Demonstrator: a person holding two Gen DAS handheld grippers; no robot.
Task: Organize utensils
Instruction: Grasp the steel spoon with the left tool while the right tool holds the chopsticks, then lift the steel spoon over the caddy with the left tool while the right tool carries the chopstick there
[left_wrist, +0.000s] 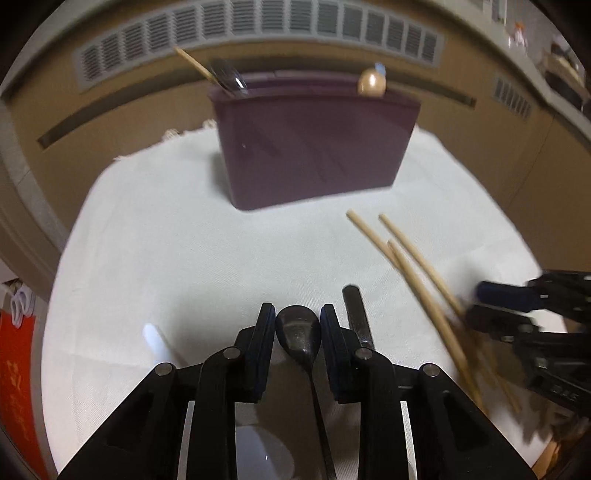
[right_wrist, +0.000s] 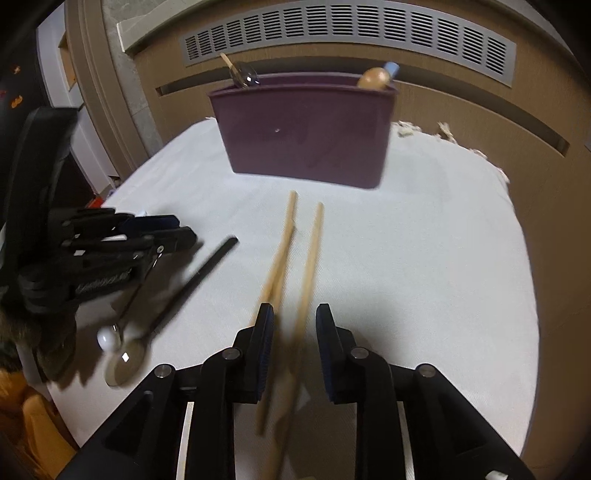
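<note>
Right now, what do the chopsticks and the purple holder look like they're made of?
The chopsticks look like bare wood or bamboo: pale tan and matte, no shine. The purple holder looks like moulded plastic: uniform colour, smooth walls, faint sheen, though blur leaves that open.

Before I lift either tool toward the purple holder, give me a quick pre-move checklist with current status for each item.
1. Spoon bowl between the left gripper fingers: ok.
2. Fingers actually clamped on the spoon: cannot tell; they sit close on both sides.
3. Chopsticks between the right gripper fingers: ok, though gaps show, so not gripped.
4. All chopsticks gathered: not ok; three sticks lie splayed, and blur hides how many sit inside the fingers.
5. Purple holder upright on the white cloth: ok.
6. Room in the holder: cannot tell; utensils already poke out at both ends.
</note>
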